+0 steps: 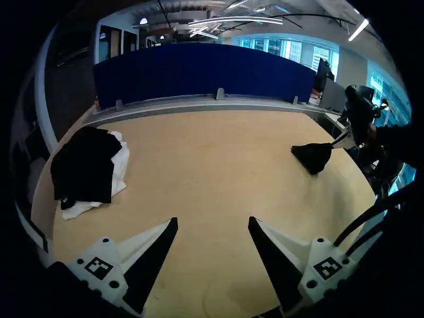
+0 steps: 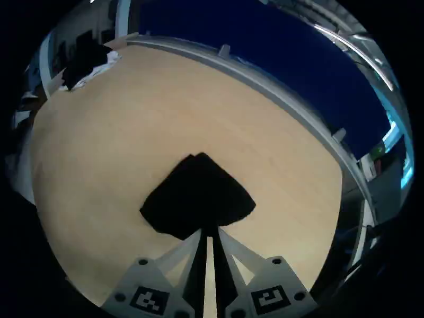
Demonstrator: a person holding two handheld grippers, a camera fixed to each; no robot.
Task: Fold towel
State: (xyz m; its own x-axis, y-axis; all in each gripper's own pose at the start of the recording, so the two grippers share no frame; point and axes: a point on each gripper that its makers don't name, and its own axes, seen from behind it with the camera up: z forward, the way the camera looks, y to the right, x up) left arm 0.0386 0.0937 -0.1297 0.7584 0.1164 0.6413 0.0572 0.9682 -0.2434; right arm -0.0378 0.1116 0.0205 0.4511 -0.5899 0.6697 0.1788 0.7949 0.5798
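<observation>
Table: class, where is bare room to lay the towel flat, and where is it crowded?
The table is bare in its middle, between the cloth pile, the blue divider and the black towel in the right gripper. Crowded only at the pile.

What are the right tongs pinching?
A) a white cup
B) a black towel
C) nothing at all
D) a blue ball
B: in the right gripper view, the right tongs are squeezed together on the edge of the black towel.
</observation>
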